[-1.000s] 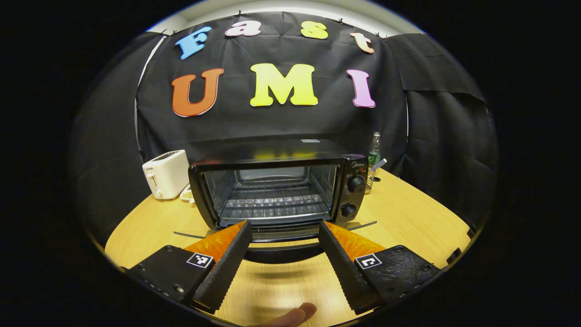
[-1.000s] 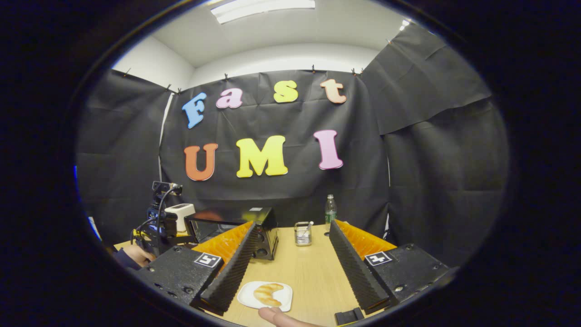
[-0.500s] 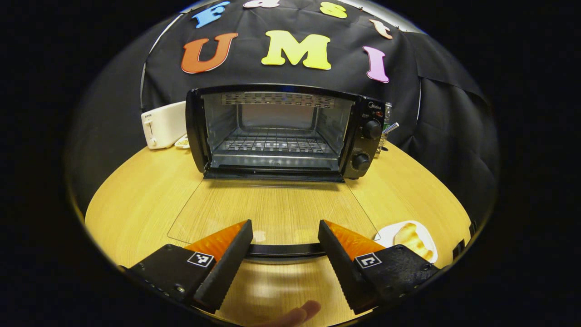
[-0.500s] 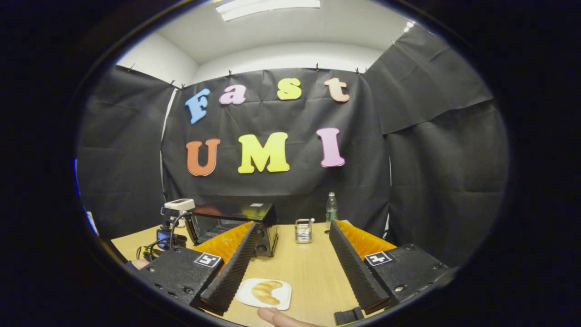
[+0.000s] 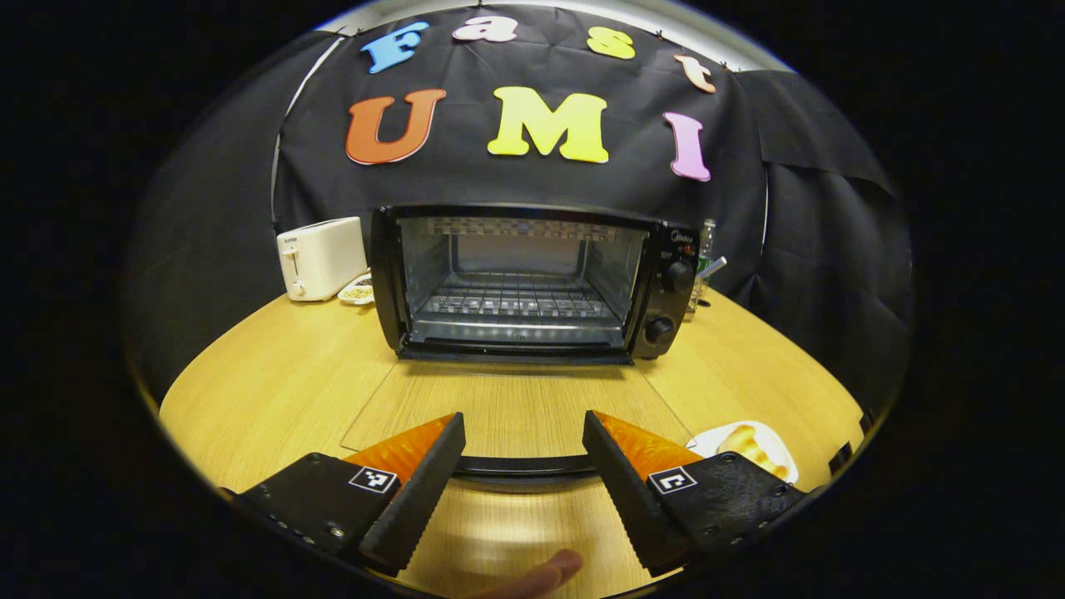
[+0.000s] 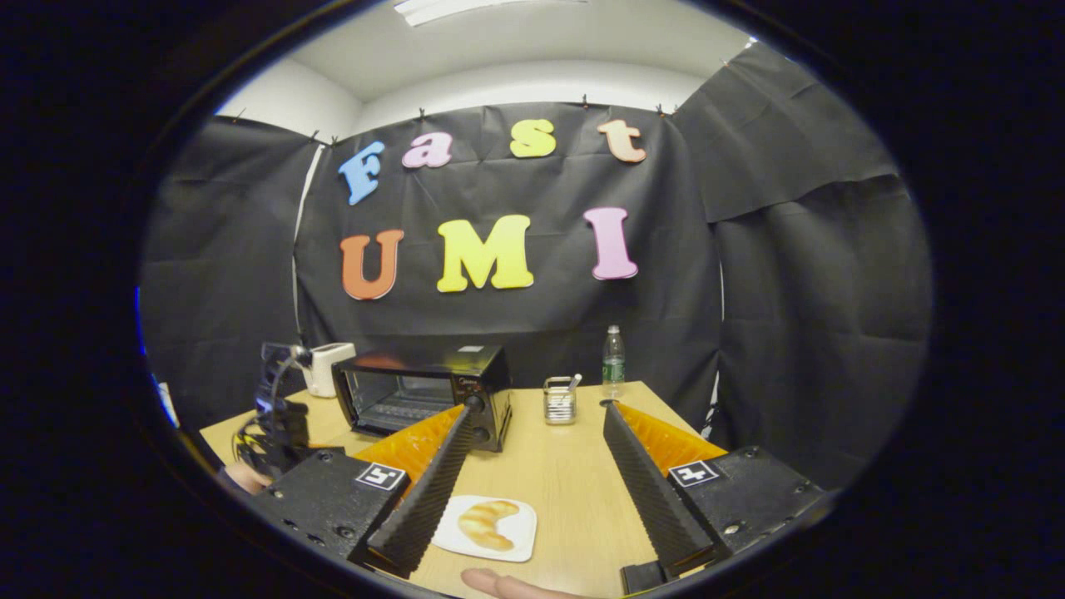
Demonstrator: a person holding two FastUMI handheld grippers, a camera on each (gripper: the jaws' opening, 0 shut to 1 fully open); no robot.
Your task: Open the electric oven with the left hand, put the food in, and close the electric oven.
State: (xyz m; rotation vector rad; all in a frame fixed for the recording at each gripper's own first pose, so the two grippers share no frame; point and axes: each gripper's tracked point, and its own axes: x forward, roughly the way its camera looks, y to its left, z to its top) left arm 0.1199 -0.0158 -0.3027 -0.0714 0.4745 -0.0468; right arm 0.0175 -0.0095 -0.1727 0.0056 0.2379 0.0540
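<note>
Now the oven [image 5: 520, 283] door [image 5: 512, 412] lies flat; my left tool [image 5: 522, 445], spread, has backed off its handle [image 5: 522, 466]; croissant [image 6: 487, 522] next.

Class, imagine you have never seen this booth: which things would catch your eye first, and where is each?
The black electric oven stands mid-table with its glass door folded flat toward the camera, the wire rack bare inside. In the right gripper view a croissant lies on a white plate near the table's front edge, by the open right gripper.

Black claw [image 5: 522, 466] bodies with square tag markers, small screws, ridged fingers [image 5: 413, 497].
</note>
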